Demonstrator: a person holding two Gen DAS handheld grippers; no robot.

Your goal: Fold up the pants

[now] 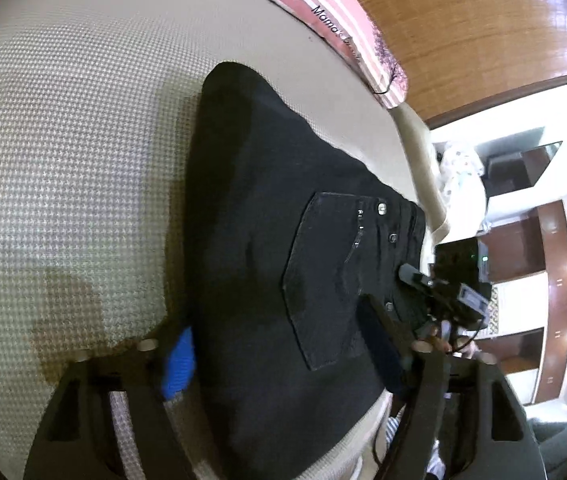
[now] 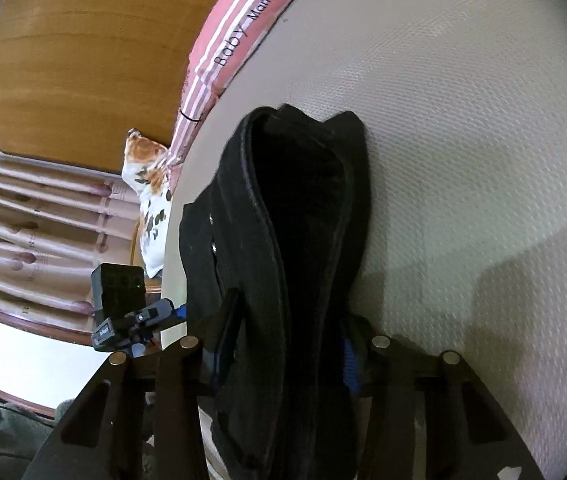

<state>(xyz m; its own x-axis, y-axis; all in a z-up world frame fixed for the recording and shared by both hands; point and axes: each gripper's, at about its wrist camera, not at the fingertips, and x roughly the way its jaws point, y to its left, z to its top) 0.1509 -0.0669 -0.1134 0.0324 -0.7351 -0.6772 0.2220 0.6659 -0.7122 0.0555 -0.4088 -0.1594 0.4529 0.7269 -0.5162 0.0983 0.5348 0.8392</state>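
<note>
We see both grippers straddling the black pants (image 1: 283, 248) on the bed (image 1: 63, 140): left gripper (image 1: 279, 356) spread, right gripper (image 2: 287, 344) pinching the near waistband.

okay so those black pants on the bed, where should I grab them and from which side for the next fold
Probably grip the black pants at the thick waistband edge beside the back pocket, coming from the near side of the bed. That end lies closest, its stacked layers give firm purchase, and the folded legs stretch away toward the pink striped bedding, so lifting it carries fabric forward.
</note>
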